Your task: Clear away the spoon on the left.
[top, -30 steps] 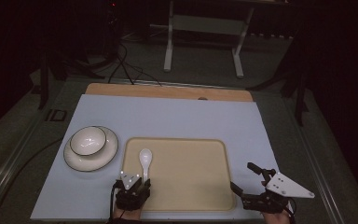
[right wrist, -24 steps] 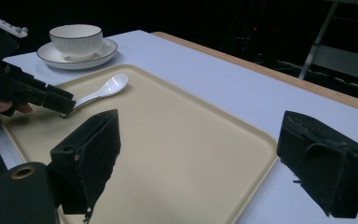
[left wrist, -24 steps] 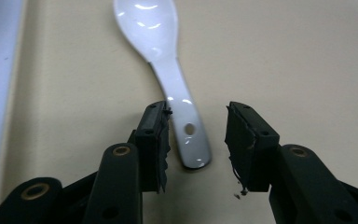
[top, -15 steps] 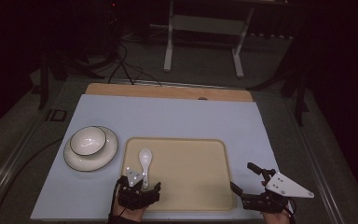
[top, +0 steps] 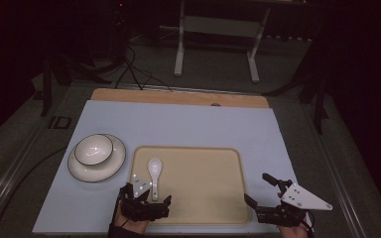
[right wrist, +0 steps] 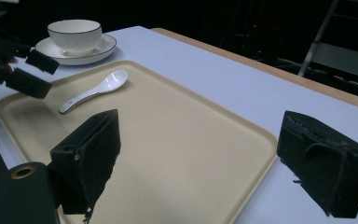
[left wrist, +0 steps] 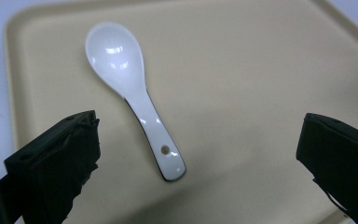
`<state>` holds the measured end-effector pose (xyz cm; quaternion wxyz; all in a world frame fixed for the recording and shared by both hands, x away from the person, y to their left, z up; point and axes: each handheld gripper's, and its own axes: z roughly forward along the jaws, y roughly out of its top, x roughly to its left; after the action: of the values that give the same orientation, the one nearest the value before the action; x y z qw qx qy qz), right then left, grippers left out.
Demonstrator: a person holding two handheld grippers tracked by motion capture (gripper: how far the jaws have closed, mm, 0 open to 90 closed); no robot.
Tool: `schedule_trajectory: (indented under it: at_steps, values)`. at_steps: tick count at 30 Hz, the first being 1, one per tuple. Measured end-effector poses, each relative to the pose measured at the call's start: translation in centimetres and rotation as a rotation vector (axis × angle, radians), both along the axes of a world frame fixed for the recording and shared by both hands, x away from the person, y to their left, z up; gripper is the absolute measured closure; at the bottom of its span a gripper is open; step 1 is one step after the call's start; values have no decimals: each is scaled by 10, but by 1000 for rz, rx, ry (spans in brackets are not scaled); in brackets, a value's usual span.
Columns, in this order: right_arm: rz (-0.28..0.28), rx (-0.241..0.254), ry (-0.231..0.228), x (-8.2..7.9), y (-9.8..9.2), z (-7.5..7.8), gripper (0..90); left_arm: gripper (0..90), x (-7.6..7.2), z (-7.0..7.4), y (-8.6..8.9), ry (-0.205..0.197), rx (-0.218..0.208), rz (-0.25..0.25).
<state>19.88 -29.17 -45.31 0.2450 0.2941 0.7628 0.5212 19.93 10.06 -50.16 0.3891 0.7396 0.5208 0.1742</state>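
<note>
white spoon (left wrist: 133,93) lying on beige tray (top: 203,198), between wide-apart jaws of left gripper (top: 145,201); right gripper (top: 265,196) likewise spread apart, empty, at tray's right corner

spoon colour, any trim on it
White spoon with a thin dark edge line; clearest in the left gripper view.

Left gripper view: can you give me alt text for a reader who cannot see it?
A white spoon lies bowl-up on a beige tray, its handle pointing toward the camera. The left gripper is open, its black jaws wide apart and touching nothing.
</note>
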Motion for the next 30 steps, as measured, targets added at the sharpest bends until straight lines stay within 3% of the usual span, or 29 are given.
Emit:
schedule_trajectory:
  at_steps: [2, 8, 12, 19, 26, 30]
  values:
    - [-1, 0, 0, 0, 0, 0, 134, 2, 2, 3, 4, -4, 13, -23]
    - [-1, -1, 4, 0, 1, 0, 134, 2, 8, 16, 17, -12, 34, -24]
    - [2, -3, 4, 0, 2, -1, 134, 2, 10, 27, 26, -48, 53, -19]
    - [0, -3, 5, 1, 2, -1, 134, 2, 15, 41, 45, -62, 85, -6]
    - [-2, -7, 8, 2, 2, -2, 134, 2, 15, 46, 65, -62, 56, 1]
    - [-2, -11, 6, 1, 3, -2, 134, 2, 14, 46, 72, -55, 61, -2]
